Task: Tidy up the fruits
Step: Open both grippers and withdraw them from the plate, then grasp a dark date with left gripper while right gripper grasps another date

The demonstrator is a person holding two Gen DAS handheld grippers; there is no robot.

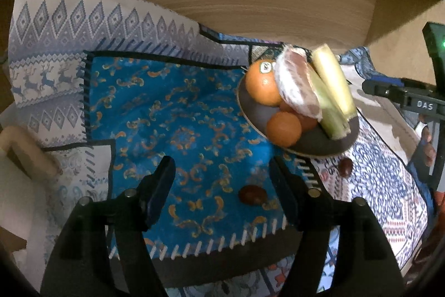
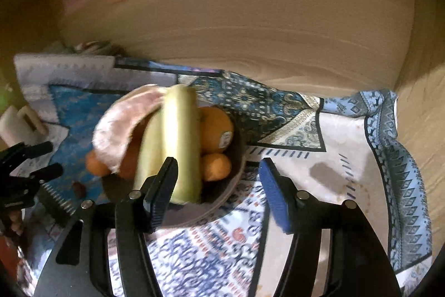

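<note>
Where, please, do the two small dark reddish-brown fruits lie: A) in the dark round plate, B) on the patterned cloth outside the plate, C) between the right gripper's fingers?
B: one small dark fruit lies on the blue cloth, the other just beyond the dark plate.

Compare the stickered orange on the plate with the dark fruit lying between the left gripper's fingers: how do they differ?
The orange is bright orange, large and round; the dark fruit is reddish-brown and much smaller. The orange sits on the plate against other fruit; the dark fruit lies alone on the blue cloth. The orange bears a sticker; the dark fruit shows none. Neither is gripped.
</note>
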